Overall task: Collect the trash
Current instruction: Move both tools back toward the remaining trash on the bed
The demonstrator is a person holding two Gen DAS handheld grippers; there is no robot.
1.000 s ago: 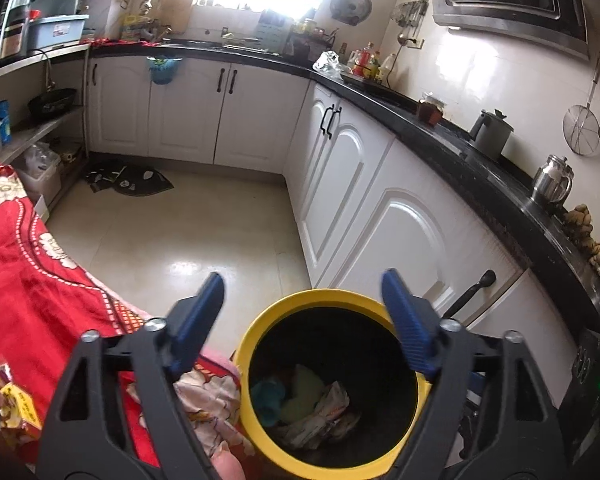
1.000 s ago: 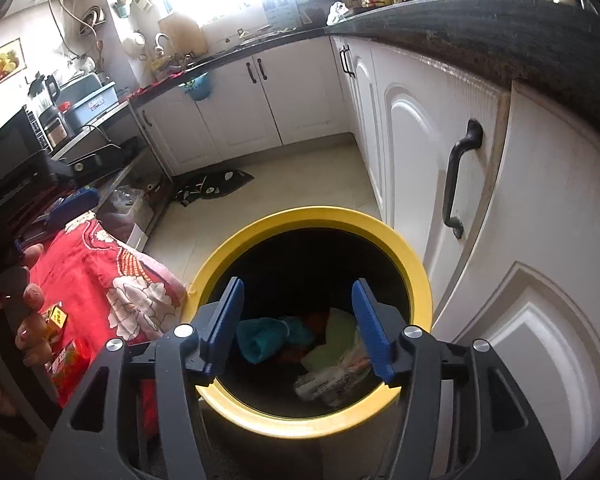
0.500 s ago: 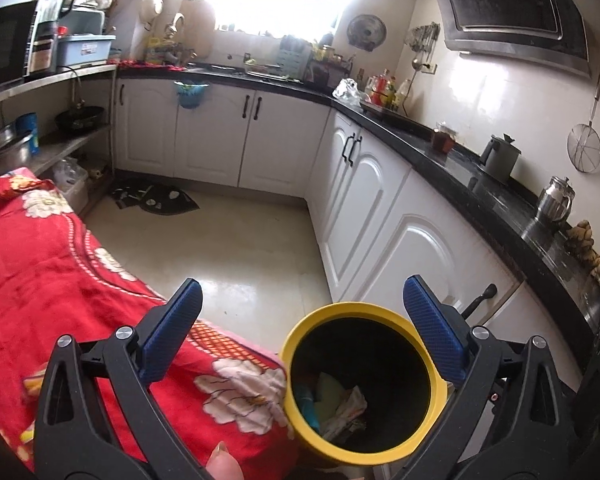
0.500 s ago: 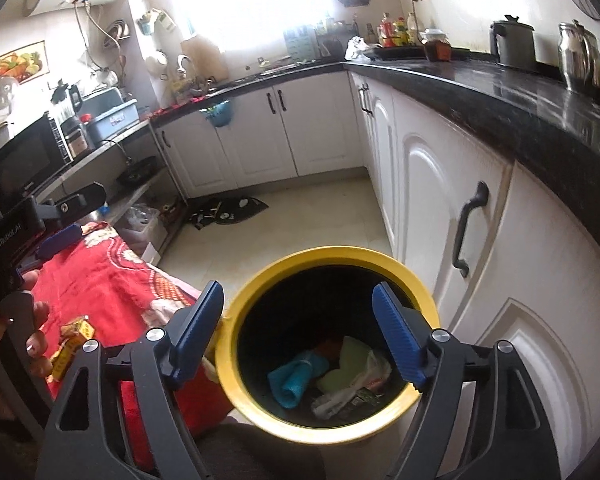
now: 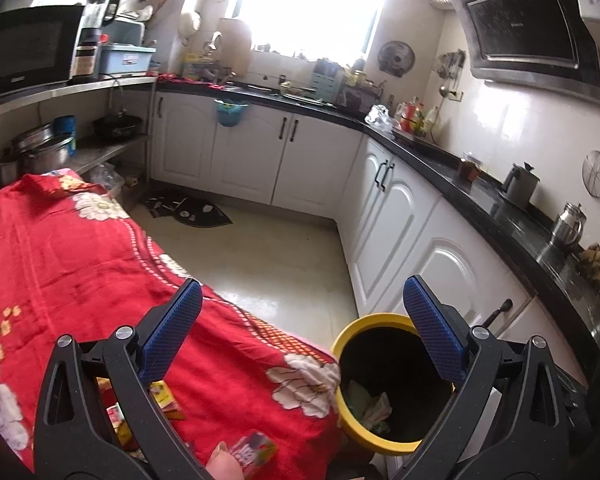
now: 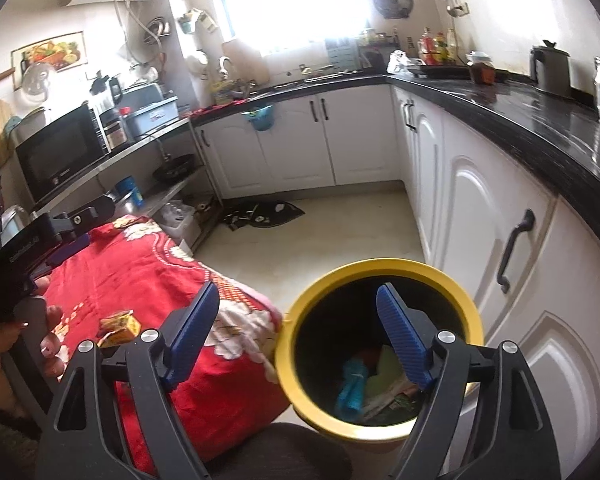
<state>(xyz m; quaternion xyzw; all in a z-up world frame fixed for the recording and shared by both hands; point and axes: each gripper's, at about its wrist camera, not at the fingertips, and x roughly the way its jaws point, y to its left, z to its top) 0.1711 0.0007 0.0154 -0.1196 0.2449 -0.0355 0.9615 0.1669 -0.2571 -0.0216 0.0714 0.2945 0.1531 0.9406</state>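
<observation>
**Both grippers raised and drawn back from the bin, jaws spread and empty**

Compared with one second ago, both cameras sit higher and further back: the yellow-rimmed trash bin (image 5: 396, 384) no longer fills the gap between the fingers, and far more of the red floral cloth (image 5: 80, 264) is in view.

Left gripper (image 5: 302, 330): jaws spread wide, nothing between them. The left blue pad is over the cloth; the right pad overlaps the bin's far right rim in this view.

Right gripper (image 6: 298, 338): jaws also wide apart and empty. Its right pad lies over the bin's mouth, its left pad over the near right corner of the cloth.

Bin stands on the floor, touching or just beside the right edge of the cloth, close to the white cabinets (image 6: 472, 216). Inside, seen from the right wrist: a blue crumpled item (image 6: 352, 388), a pale green piece (image 6: 384, 376) and a crumpled wrapper (image 6: 388, 400).

Trash on the cloth: a small yellow carton (image 6: 120, 326) near the left hand (image 6: 40, 344), which grips the left tool's handle; a colourful packet (image 5: 254, 450) at the near edge; more yellow and red scraps (image 5: 160, 396) behind the left gripper's left finger, partly hidden.
</observation>
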